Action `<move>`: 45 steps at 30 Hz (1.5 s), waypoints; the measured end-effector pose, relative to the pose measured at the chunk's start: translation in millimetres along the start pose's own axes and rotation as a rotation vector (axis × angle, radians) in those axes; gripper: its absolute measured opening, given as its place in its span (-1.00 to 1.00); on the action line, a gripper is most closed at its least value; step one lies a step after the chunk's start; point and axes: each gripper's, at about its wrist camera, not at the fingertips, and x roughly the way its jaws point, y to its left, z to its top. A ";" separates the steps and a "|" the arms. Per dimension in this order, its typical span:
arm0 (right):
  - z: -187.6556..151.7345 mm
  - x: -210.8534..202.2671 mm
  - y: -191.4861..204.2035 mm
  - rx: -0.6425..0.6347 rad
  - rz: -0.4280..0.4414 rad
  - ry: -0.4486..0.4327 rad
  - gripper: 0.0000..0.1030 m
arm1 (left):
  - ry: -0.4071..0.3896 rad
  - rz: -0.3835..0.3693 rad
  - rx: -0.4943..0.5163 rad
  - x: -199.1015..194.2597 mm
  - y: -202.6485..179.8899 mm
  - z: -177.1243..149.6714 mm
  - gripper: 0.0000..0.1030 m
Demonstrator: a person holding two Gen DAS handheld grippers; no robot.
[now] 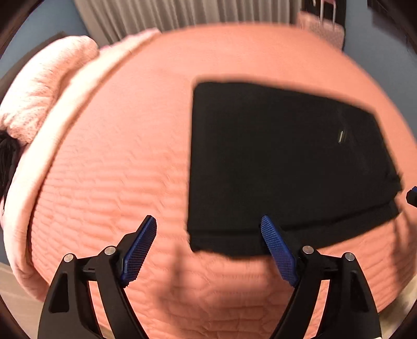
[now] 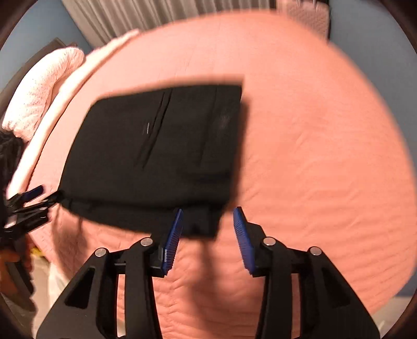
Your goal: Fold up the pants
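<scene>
I see a bed covered by a salmon-pink quilted bedspread (image 1: 125, 161) that fills most of both wrist views. Its stitched pattern shows clearly near the cameras and blurs farther off.

The black pants (image 1: 281, 161) lie on the bedspread, folded into a compact rectangle, with layered edges showing along the near side. In the left wrist view they sit right of centre; in the right wrist view they sit left of centre.

A pale pink knitted blanket (image 1: 44, 86) is bunched at the far left edge of the bed, beside a lighter pink strip of bedding. Grey pleated curtains (image 1: 182, 13) hang behind the bed.

Left gripper (image 1: 208, 247): blue ribbed fingers spread wide, holding nothing. The right-hand fingertip overlaps the near edge of the pants in the picture; I cannot tell whether it touches.

Right gripper (image 2: 207, 237): fingers apart, nothing between them, hovering at the near right corner of the pants.

One small pale tag or label (image 1: 341, 136) sits on the pants; any writing on it is too small and blurred to read. I find no brand legible anywhere.
</scene>
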 end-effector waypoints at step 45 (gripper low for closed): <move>7.9 -30.2 17.0 0.054 0.034 -0.052 -0.65 | 0.008 -0.006 -0.061 -19.8 4.1 12.0 0.86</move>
